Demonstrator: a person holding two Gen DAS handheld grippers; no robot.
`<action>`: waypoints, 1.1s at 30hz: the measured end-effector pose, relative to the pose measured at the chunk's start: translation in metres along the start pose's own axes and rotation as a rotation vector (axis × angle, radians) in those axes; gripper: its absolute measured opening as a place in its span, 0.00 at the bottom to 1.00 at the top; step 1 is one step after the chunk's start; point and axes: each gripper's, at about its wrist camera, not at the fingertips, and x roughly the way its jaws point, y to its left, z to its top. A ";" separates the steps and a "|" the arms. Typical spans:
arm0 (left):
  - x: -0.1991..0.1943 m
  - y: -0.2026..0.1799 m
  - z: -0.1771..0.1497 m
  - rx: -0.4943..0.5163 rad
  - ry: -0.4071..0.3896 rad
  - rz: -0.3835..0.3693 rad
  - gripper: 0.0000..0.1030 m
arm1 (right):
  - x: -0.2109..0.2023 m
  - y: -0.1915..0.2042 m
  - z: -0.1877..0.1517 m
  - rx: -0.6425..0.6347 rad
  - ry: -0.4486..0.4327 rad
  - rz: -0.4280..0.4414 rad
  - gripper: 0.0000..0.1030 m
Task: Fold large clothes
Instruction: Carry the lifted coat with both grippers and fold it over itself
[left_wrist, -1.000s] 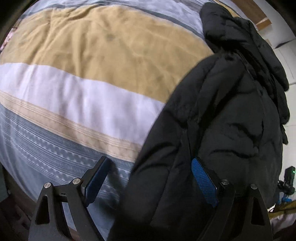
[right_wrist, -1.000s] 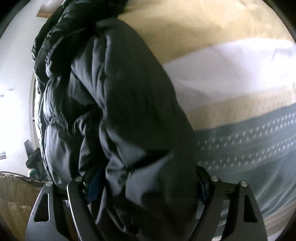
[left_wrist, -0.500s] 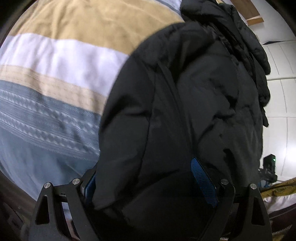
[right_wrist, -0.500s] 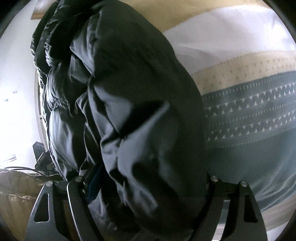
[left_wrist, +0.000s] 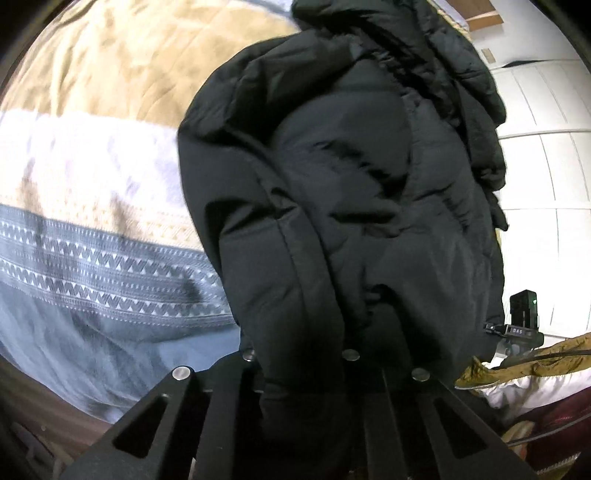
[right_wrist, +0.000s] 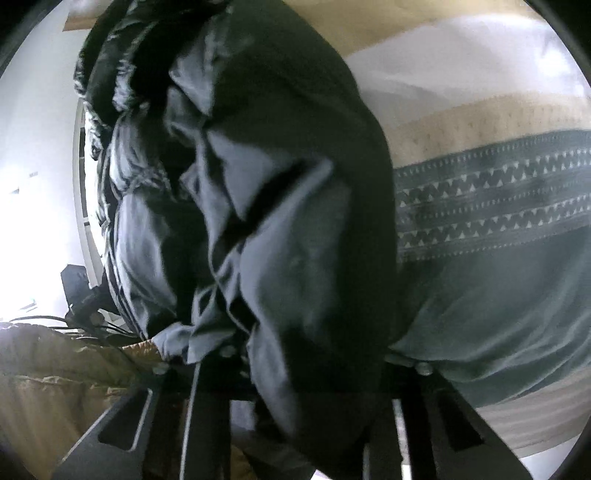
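Black puffer jacket (left_wrist: 351, 192) is lying bunched on a striped bedspread (left_wrist: 92, 177), its quilted bulk running away toward the far edge. Near end is gathering into thick, creased folds, a stitched seam showing along one panel. From the right wrist view, jacket (right_wrist: 258, 206) is catching grey sheen, slightly blurred.

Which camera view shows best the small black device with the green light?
The left wrist view: the black device stands sharp beside the black jacket, its green light visible. The right wrist view shows only a dark backlit shape, probably the same device, without detail.
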 end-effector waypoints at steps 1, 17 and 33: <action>0.002 -0.006 0.005 0.003 -0.006 0.000 0.09 | 0.000 0.005 0.001 -0.011 -0.004 -0.004 0.15; -0.016 -0.062 0.053 0.077 -0.154 -0.063 0.08 | -0.074 0.093 0.039 -0.162 -0.242 -0.014 0.10; -0.093 -0.093 0.158 0.080 -0.417 -0.193 0.08 | -0.190 0.153 0.121 -0.265 -0.505 -0.027 0.09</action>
